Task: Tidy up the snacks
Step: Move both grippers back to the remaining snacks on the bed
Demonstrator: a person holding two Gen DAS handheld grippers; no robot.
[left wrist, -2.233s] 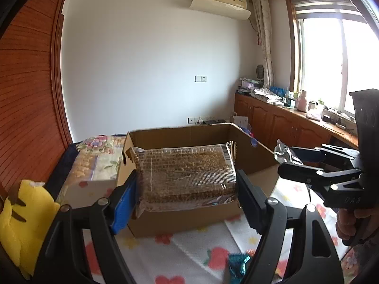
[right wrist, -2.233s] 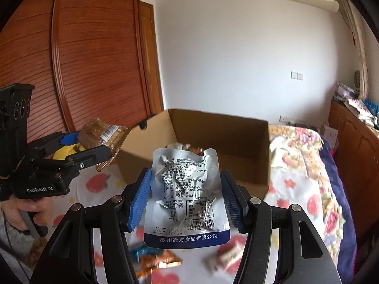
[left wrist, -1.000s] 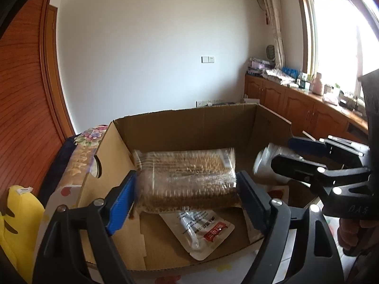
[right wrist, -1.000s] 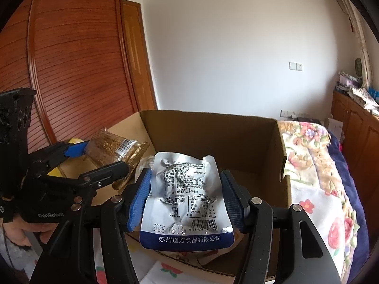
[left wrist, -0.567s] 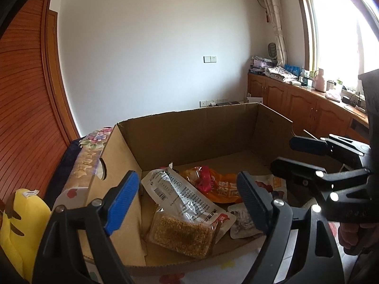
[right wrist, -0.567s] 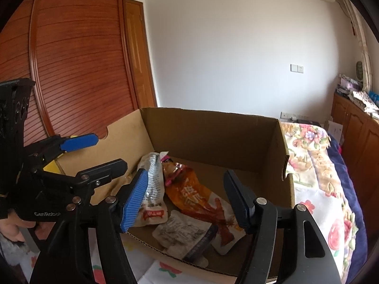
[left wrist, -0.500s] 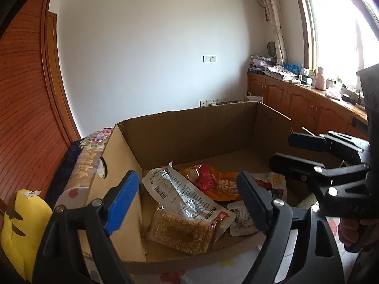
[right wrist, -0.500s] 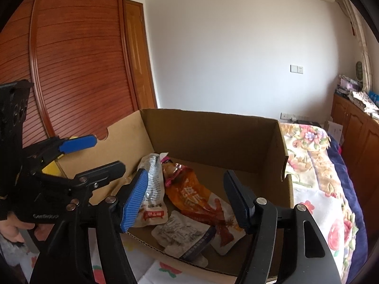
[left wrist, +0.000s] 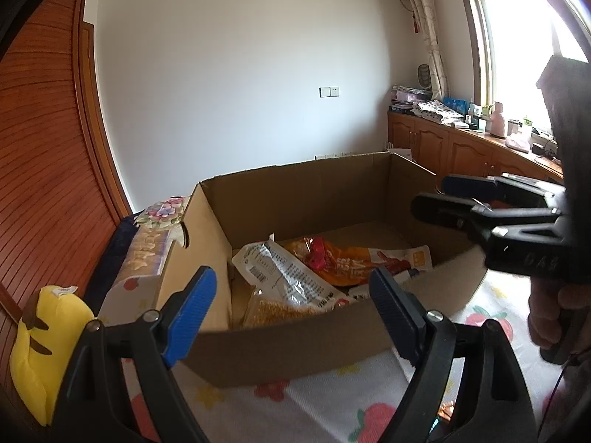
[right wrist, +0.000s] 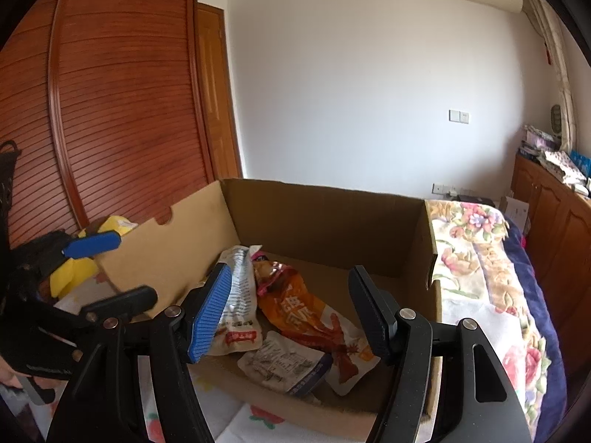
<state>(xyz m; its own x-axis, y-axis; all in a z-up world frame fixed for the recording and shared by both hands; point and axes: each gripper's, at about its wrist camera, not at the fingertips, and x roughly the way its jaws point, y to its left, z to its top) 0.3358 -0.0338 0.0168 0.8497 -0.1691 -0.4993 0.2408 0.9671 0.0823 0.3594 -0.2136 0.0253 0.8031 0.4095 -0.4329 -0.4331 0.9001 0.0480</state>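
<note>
An open cardboard box (left wrist: 295,347) (right wrist: 332,214) stands on a bed with a strawberry-print sheet (left wrist: 317,402). Inside lie a clear pack of brown crispy snack (left wrist: 284,308), a white printed pouch (left wrist: 284,277) (right wrist: 240,295), an orange pouch (left wrist: 351,258) (right wrist: 306,313) and a silver-white pouch with a blue edge (right wrist: 288,365). My left gripper (left wrist: 291,310) is open and empty, just in front of the box's near wall. My right gripper (right wrist: 291,310) is open and empty, over the box's near edge. Each gripper shows in the other's view (left wrist: 461,199) (right wrist: 107,269).
A yellow plush toy (left wrist: 40,347) (right wrist: 74,269) lies left of the box. A floral quilt (right wrist: 476,258) runs along the right side. A wooden sliding door (right wrist: 122,110) stands at the left, and a wooden cabinet (left wrist: 461,147) under the window.
Both grippers opened over the box and dropped their packs, the crispy snack pack and the silver-white pouch, into it. Both have since drawn back toward the near edge.
</note>
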